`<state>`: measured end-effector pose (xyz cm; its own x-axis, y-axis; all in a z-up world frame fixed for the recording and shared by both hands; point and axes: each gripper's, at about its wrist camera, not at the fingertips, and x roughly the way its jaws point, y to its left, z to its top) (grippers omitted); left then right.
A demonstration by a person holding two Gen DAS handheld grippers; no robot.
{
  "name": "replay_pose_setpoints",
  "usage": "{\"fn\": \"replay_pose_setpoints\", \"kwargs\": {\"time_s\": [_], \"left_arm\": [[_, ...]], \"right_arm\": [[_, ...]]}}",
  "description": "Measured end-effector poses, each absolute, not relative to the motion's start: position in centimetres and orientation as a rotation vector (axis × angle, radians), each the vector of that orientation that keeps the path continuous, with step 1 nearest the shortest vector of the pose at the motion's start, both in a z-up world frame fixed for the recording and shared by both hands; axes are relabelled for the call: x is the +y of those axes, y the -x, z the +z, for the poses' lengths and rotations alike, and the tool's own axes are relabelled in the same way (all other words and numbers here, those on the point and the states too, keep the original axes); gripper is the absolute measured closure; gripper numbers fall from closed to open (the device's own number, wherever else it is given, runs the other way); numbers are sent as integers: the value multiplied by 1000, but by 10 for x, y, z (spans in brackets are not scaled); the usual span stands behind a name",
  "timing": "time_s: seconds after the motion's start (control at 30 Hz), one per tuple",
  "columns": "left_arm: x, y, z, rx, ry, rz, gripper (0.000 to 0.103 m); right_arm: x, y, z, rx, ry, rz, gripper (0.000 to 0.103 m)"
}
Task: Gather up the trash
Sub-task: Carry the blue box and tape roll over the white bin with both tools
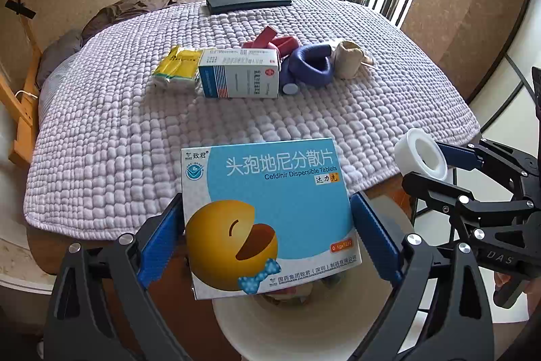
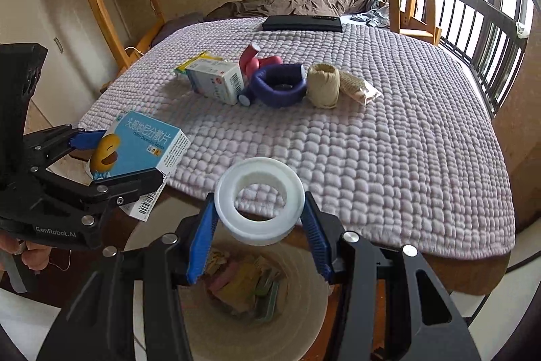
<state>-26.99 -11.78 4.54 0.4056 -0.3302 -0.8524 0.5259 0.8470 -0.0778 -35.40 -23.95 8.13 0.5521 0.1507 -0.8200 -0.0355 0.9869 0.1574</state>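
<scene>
A blue medicine box (image 1: 270, 219) with a yellow cartoon face is gripped by its two side edges between the blue pads of the left tongs (image 1: 267, 232), which are closed against it. It is held in the air just off the near edge of the quilted blanket (image 1: 118, 131), above a white bin (image 2: 304, 300) in which papers and wrappers can be seen. A white tape ring (image 2: 259, 204) is clamped between the pads of the right tongs (image 2: 258, 225), which are closed onto its outer rim; it too is held over the bin, beside the box. Further back on the blanket a cluster of items is left lying: a yellow packet (image 1: 175, 68), a white medicine box (image 1: 240, 76), red foam rollers (image 1: 274, 41), a blue foam ring (image 1: 309, 66) touching the white box, and a beige roll (image 1: 348, 58) just beside the ring. A black flat case (image 1: 248, 3) is seen at the far edge.
</scene>
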Motion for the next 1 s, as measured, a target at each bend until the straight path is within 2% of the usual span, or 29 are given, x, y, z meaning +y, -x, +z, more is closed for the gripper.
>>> {"fn": "replay_pose_setpoints", "kwargs": {"time_s": [1.0], "left_arm": [[-104, 315, 37, 1035, -287, -574, 7]], "right_arm": [[-210, 402, 69, 1064, -137, 106, 54]]}}
